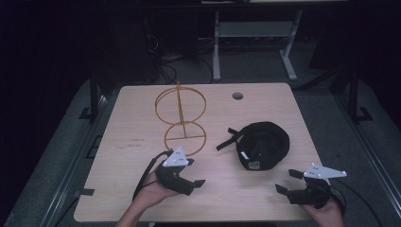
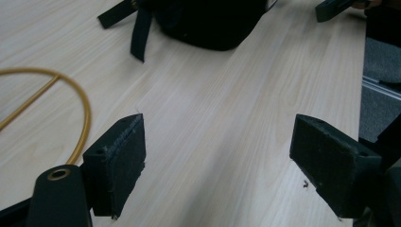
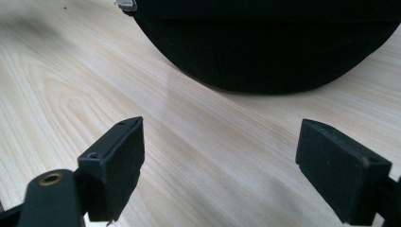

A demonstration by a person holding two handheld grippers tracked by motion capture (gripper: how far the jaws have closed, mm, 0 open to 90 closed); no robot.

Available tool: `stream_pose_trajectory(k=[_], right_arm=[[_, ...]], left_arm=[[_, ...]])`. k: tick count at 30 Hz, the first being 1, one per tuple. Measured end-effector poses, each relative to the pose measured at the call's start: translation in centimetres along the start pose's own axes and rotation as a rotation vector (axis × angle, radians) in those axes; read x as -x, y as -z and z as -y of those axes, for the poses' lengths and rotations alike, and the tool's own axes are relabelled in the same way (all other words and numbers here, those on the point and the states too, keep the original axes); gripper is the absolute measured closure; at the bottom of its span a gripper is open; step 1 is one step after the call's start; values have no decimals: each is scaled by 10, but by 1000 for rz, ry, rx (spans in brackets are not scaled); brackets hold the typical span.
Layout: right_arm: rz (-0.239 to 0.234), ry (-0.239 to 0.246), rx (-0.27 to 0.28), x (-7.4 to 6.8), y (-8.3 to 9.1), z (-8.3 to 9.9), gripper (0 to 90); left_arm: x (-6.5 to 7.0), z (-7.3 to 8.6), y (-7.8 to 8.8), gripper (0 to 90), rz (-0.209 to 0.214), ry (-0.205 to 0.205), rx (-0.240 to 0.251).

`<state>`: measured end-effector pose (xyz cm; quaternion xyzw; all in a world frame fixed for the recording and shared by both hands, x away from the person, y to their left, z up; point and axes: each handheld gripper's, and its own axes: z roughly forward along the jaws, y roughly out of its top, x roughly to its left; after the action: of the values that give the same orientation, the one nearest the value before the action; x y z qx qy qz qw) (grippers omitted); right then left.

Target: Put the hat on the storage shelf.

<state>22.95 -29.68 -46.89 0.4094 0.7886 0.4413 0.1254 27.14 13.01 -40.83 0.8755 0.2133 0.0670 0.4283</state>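
A black cap point(image 1: 262, 144) lies upside down right of the table's middle, its straps point(image 1: 228, 138) trailing left. A gold wire stand point(image 1: 180, 118) with two rings rises left of it. My left gripper point(image 1: 196, 171) rests open near the front edge, just below the stand's lower ring and left of the cap. My right gripper point(image 1: 286, 181) is open at the front right, a short way from the cap's near rim. In the left gripper view the open gripper point(image 2: 220, 142) faces bare wood, with the cap point(image 2: 208, 23) and gold ring point(image 2: 71, 94) beyond. The right gripper point(image 3: 220, 142) faces the cap point(image 3: 269, 47).
The wooden table point(image 1: 127, 165) has a round cable hole point(image 1: 237, 96) at the back. Its right edge is close to my right gripper. Another desk's legs point(image 1: 216, 47) and cables stand on the dark floor behind. The right gripper's jaw tip point(image 2: 335, 7) is seen far off in the left gripper view.
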Motion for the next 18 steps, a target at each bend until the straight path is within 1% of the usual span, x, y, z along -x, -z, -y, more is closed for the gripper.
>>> stream_pose_trajectory(k=[2, 3, 4, 5, 6, 7, 8, 9, 10, 11, 13, 18], right_arm=[[-2, 4, -2, 0, 0, 0, 161], [-2, 5, -4, 0, 0, 0, 160], [-2, 7, -8, 0, 0, 0, 161], [-2, 8, -10, 0, 0, 0, 161], [-2, 8, -10, 0, 0, 0, 161], [-5, 4, -8, 0, 0, 0, 160], [-5, 4, -8, 0, 0, 0, 160], [-7, 5, -5, 1, 0, 0, 161], [-7, 5, -5, 1, 0, 0, 161], [-9, 15, -10, 1, -1, 0, 161], [-9, 19, -14, 1, -1, 1, 161], [-12, 10, -8, 2, 0, 1, 161]], left_arm=[[2, -8, -4, 190, 6, -17, -4], [2, -8, -4, 190, 6, -17, -4], [4, -16, -7, 190, 17, -29, -4], [5, -19, -10, 192, 25, -30, -1], [5, -19, -10, 192, 25, -30, -1], [7, -27, -15, 192, 32, -52, -13], [7, -27, -15, 192, 32, -52, -13], [9, -34, -20, 192, 42, -73, -26], [9, -34, -20, 193, 42, -73, -26], [10, -42, -25, 193, 47, -90, -35], [12, -49, -29, 194, 57, -94, -38], [19, -66, -42, 196, 76, -127, -45]])
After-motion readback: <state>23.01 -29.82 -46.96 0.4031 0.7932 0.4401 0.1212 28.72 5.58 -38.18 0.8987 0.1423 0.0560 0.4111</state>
